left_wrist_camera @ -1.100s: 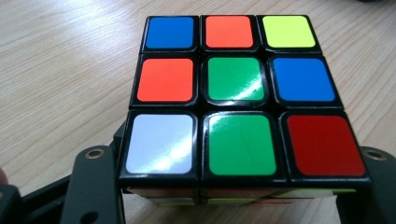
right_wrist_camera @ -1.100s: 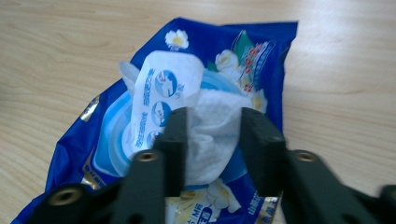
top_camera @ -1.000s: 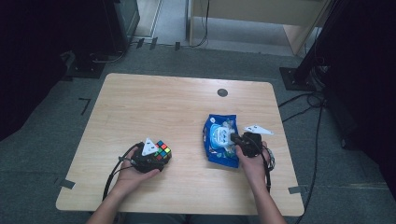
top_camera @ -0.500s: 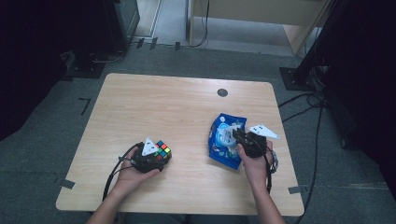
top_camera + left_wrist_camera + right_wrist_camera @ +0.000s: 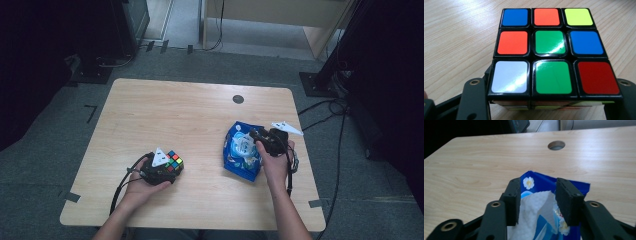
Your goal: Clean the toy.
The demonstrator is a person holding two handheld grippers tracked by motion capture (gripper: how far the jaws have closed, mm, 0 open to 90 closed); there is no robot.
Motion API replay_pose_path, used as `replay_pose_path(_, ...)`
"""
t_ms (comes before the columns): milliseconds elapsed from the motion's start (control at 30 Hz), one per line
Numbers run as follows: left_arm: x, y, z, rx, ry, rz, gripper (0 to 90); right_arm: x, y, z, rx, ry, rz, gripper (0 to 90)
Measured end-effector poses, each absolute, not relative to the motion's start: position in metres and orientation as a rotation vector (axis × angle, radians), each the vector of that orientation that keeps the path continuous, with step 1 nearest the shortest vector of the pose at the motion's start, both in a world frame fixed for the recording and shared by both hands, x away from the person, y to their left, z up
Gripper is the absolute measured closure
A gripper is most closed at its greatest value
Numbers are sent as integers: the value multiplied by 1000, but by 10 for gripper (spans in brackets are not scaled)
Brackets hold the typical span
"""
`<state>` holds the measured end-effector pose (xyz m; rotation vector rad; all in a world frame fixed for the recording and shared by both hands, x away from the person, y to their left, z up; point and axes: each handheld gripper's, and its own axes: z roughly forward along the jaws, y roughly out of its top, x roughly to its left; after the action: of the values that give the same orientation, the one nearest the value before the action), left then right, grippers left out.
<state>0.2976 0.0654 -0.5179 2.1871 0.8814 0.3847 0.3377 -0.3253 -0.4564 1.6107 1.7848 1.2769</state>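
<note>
High view. A light wooden table with a round cable hole near its far edge. Toward the near left, the left gripper, held in the person's left hand, has a colour cube at its tip; the cube rests on the table at the gripper's far end. Toward the near right, a blue tissue pack lies flat on the table, and the right gripper, held in the right hand, sits just above the pack's right part, pointing leftward across it. Cube and pack are well apart.

Left gripper view. The cube sits between the two black jaws, which are clamped against its lower left and right sides. Its top face shows blue, orange and yellow in the far row, orange, green and blue in the middle row, white, green and red in the near row.

Right gripper view. The jaws of the right gripper stand apart, having just been opening. A white tissue rises from the pack into the gap between the pads; it lies against the left pad, with space beside the right one. The pack lies directly beneath and beyond the jaws, the cable hole far behind it.
</note>
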Motion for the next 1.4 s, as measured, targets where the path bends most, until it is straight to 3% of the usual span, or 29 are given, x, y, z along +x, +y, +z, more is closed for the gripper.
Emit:
replay_pose_path(300,298,66,-518,2190,879,386,337,339,-315,-471,1633,1891,1238,518)
replay_pose_path(367,298,66,-518,2190,879,386,337,339,-312,-476,1622,1935,1213,549)
replay_pose_path(433,298,66,-518,2190,879,387,337,339,-308,-482,1601,2006,1140,596)
replay_pose_path(533,298,66,-518,2191,879,387,337,337,-302,-489,1555,2090,1052,809)
replay_pose_path(600,298,66,-518,2190,879,387,337,336,-300,-489,1532,2100,1024,885)
replay_pose_path(900,298,66,-518,2190,879,387,337,324,-300,-460,1383,1935,1141,893)
replay_pose_path(1200,297,65,-518,2189,881,386,337,301,-301,-394,1152,1696,1360,891)
replay_pose_path(1400,297,65,-518,2189,883,387,335,292,-286,-391,1104,1737,1376,890)
